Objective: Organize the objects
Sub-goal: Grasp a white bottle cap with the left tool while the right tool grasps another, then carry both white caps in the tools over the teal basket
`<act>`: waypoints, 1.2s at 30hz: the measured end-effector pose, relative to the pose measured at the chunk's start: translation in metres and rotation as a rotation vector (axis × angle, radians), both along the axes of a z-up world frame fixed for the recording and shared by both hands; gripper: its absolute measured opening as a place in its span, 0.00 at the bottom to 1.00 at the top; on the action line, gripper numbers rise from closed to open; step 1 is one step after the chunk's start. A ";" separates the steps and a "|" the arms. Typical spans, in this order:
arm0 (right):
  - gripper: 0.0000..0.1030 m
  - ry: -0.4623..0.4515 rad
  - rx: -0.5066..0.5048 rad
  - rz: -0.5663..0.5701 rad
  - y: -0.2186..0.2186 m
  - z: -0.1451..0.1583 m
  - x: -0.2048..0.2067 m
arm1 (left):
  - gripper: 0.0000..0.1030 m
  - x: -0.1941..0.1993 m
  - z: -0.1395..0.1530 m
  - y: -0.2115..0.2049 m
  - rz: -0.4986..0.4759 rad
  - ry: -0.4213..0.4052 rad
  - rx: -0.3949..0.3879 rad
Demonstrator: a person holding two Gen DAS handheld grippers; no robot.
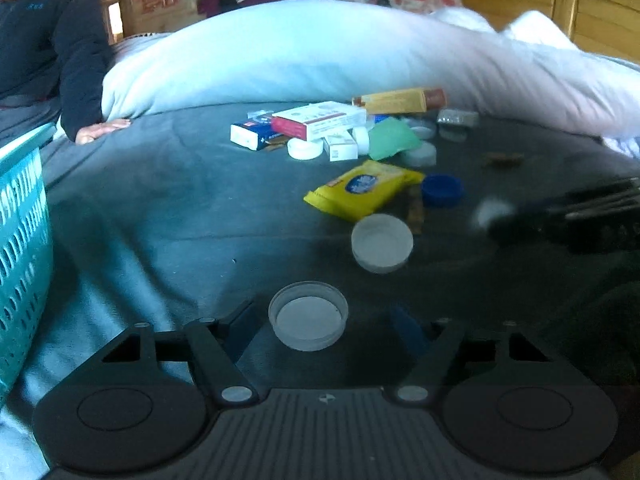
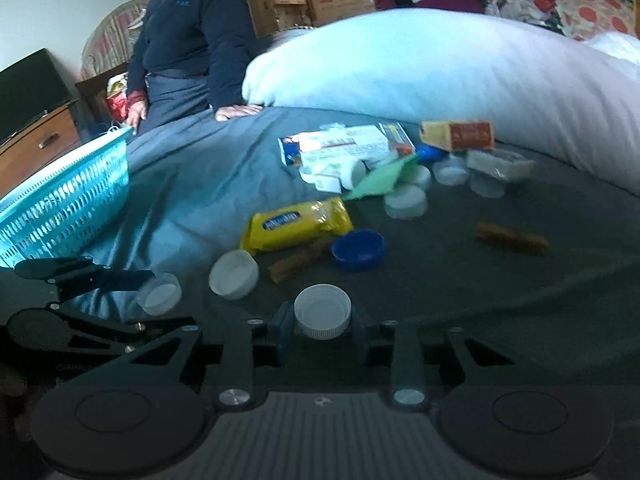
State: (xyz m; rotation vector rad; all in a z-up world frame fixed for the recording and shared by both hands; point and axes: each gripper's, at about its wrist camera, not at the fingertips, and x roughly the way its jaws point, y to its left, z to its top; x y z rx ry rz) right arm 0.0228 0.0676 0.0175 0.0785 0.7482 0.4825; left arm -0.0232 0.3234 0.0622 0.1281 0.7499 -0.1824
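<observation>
Now, white cap [image 2: 322, 316] between right tool [image 2: 322, 330] fingers.

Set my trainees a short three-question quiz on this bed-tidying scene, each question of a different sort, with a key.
1. True or false: the right tongs are closed on a white cap.
2. What colour is the slotted basket at the edge of the bed? A red, B teal, C black.
3. Fill the gap: the blue cap lies beside the ___ packet.

Key: 1 true; 2 B; 3 yellow.
</observation>
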 end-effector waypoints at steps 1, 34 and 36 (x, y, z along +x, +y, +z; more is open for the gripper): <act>0.32 0.000 0.001 -0.003 0.000 0.000 0.000 | 0.56 0.000 -0.001 0.001 0.008 0.001 -0.008; 0.32 -0.232 0.214 0.377 0.212 0.278 0.063 | 0.39 -0.051 0.240 0.232 0.768 -0.271 -0.021; 0.32 -0.207 0.198 0.429 0.241 0.282 0.059 | 0.39 -0.055 0.241 0.249 0.805 -0.250 -0.016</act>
